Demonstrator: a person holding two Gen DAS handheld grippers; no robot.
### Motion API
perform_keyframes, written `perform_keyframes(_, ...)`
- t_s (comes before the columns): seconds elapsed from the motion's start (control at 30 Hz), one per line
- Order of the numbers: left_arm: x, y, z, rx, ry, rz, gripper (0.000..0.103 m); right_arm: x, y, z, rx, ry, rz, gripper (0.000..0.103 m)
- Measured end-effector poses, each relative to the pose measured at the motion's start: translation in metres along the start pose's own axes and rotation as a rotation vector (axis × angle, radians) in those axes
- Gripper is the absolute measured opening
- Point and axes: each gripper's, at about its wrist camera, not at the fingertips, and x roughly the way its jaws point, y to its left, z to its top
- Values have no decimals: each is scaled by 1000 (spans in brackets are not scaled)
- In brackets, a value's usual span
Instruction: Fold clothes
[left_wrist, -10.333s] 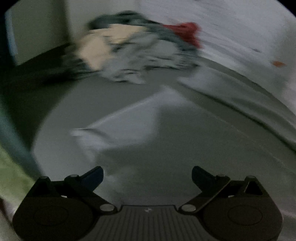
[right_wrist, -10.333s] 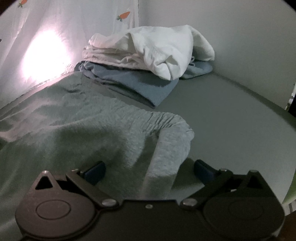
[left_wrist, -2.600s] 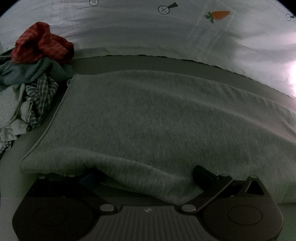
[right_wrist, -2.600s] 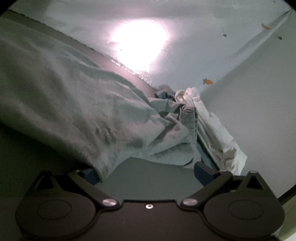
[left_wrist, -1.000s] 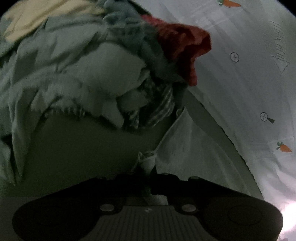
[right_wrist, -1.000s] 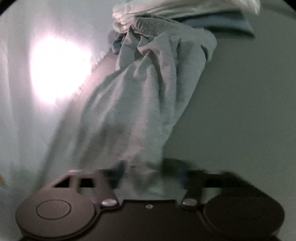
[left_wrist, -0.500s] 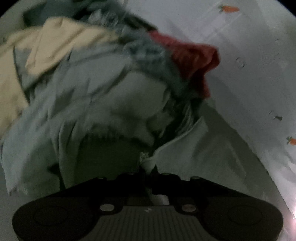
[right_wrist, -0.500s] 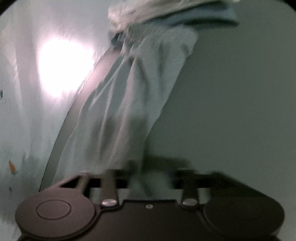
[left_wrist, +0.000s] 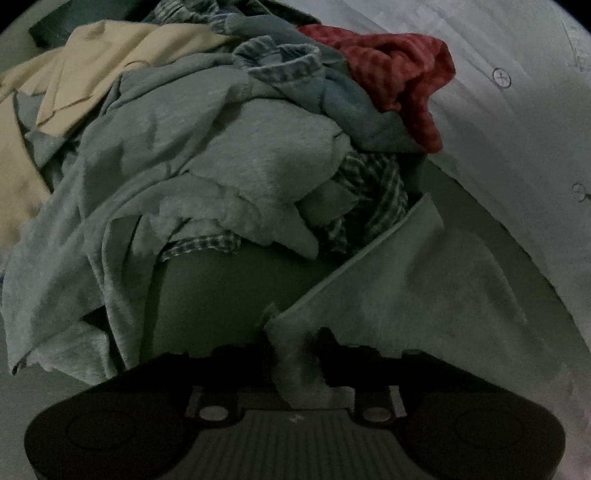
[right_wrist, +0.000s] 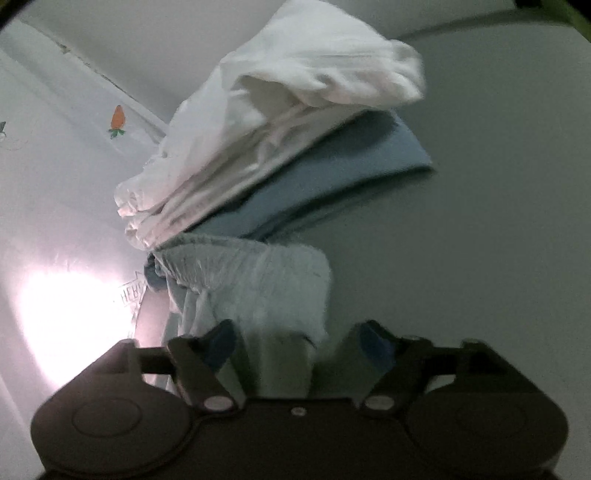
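While both claws are opening, the grey garment (left_wrist: 424, 295) lies flat on the grey bed surface (left_wrist: 221, 295). Left gripper (left_wrist: 291, 350): jaws parting, a corner of the cloth between them (pad contact not discernible, too dark). Right gripper (right_wrist: 295, 339): jaws spread wide and opening, the garment's gathered waistband (right_wrist: 251, 273) between them, untouched. Beside the waistband: white folded garment (right_wrist: 295, 92) stacked on a blue one (right_wrist: 351, 166). Unfolded pile (left_wrist: 203, 147) beyond left gripper.

Red checked garment (left_wrist: 395, 70); white garment (right_wrist: 295, 85); blue garment (right_wrist: 332, 166).
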Motion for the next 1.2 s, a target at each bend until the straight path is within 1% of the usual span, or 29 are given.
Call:
perform_keyframes(0.03, 0, -4, -1, 14, -1, 12, 35, 6, 5, 3, -19, -3, -2, 75)
perform_keyframes(0.07, 1, -8, -2, 34, -4, 25, 37, 9, 12, 4, -60, 4, 5, 60)
perform_keyframes(0.1, 2, -12, -3, 56, -7, 37, 40, 12, 18, 6, -94, 10, 23, 31)
perform_keyframes(0.13, 2, -16, -5, 77, -11, 49, 41, 13, 19, 11, -105, 12, 89, 18)
perform_keyframes(0.17, 3, -20, -6, 98, -15, 60, 41, 12, 17, 17, -95, 14, 168, 17)
perform_keyframes(0.2, 4, -22, -7, 105, -20, 67, 42, 8, 4, 24, -6, 11, 288, 16)
perform_keyframes(0.23, 4, -23, -8, 112, -25, 72, 42, 4, -11, 30, 82, 3, 365, 16)
perform_keyframes(0.27, 5, -23, -8, 112, -27, 72, 42, 1, -25, 36, 125, -7, 365, 16)
perform_keyframes(0.3, 5, -23, -9, 111, -29, 72, 42, 0, -34, 40, 115, -10, 306, 16)
perform_keyframes(0.37, 6, -21, -7, 109, -25, 65, 42, 6, -49, 44, 39, 31, 121, 16)
perform_keyframes(0.43, 6, -20, -5, 111, -18, 57, 42, 9, -61, 41, 35, 66, 85, 19)
perform_keyframes(0.47, 7, -20, -3, 109, -12, 48, 43, 7, -64, 40, 57, 61, 92, 25)
perform_keyframes(0.53, 7, -19, -1, 106, -2, 29, 54, 0, -65, 42, 90, 27, 75, 39)
perform_keyframes(0.6, 7, -18, 0, 92, 2, -1, 63, -5, -63, 42, 112, -18, 57, 61)
perform_keyframes(0.63, 7, -18, 1, 83, -1, -6, 63, -6, -62, 42, 123, -27, 54, 62)
perform_keyframes(0.67, 8, -19, 1, 78, -7, -4, 63, -6, -61, 42, 130, -19, 53, 59)
perform_keyframes(0.7, 8, -20, 1, 78, -19, -1, 58, -5, -59, 42, 127, -12, 45, 54)
perform_keyframes(0.73, 8, -20, 0, 78, -31, 2, 33, -6, -52, 41, 86, -6, 10, 53)
perform_keyframes(0.77, 9, -20, 0, 78, -42, 4, 15, -7, -45, 40, 37, -1, -24, 53)
perform_keyframes(0.8, 8, -18, 1, 68, -41, -6, 5, -10, -34, 38, -43, -3, -49, 55)
perform_keyframes(0.83, 8, -16, 2, 58, -41, -15, 5, -14, -25, 34, -110, -6, -61, 56)
perform_keyframes(0.87, 6, -11, 3, 36, -45, -30, 5, -20, -16, 28, -177, -6, -70, 61)
perform_keyframes(0.9, 5, -6, 3, 14, -49, -45, 5, -26, -7, 21, -242, -4, -79, 69)
perform_keyframes(0.93, 2, -1, 3, -9, -54, -60, 5, -34, 1, 12, -293, 1, -87, 73)
perform_keyframes(0.97, -2, 4, 2, -31, -61, -76, 7, -43, 7, 1, -329, 2, -79, 80)
perform_keyframes(1.07, -17, 18, -2, -111, -94, -120, 27, -73, 19, -41, -424, 12, -51, 95)
perform_keyframes(1.13, -22, 27, -6, -169, -91, -143, 59, -78, 33, -70, -502, 27, -40, 98)
perform_keyframes(1.17, -22, 31, -8, -188, -88, -157, 63, -78, 41, -84, -557, 40, -34, 98)
perform_keyframes(1.2, -22, 34, -11, -205, -84, -171, 64, -76, 51, -100, -620, 50, -36, 99)
